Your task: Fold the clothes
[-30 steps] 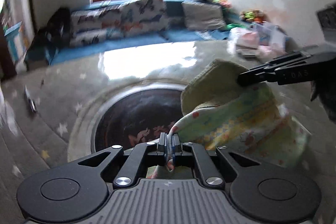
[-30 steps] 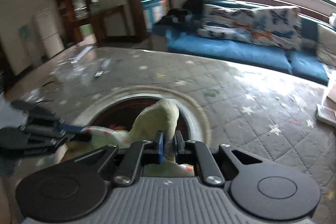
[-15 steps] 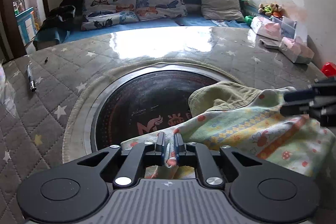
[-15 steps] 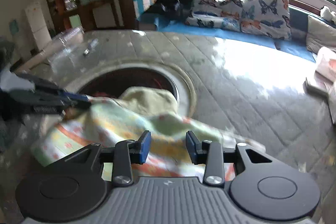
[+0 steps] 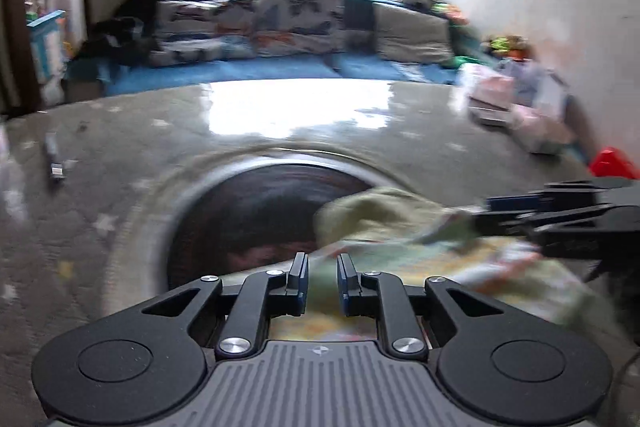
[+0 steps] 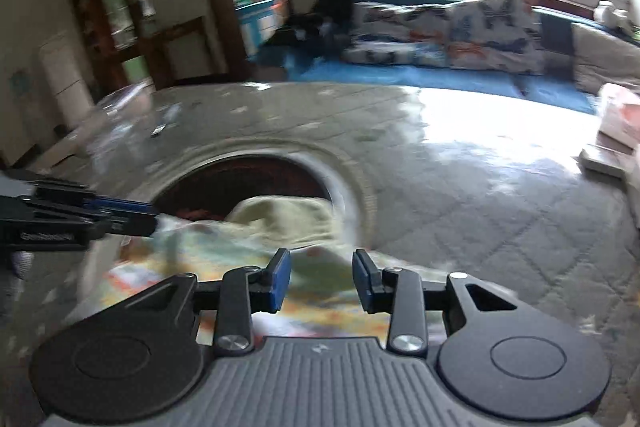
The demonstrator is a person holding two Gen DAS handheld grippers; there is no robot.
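Both tools parted | garment (image 5: 400, 227) pattern (motion-blurred) unreadable

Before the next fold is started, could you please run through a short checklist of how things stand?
1. Left tool released: ok, jaws apart.
2. Right tool released: ok, jaws apart.
3. Garment down on the quilted table: ok.
4. Garment lying flat: not ok, its green lining is bunched up.
5. Fold edges lined up: cannot tell, too blurred.
6. Pen clear of the garment: ok.
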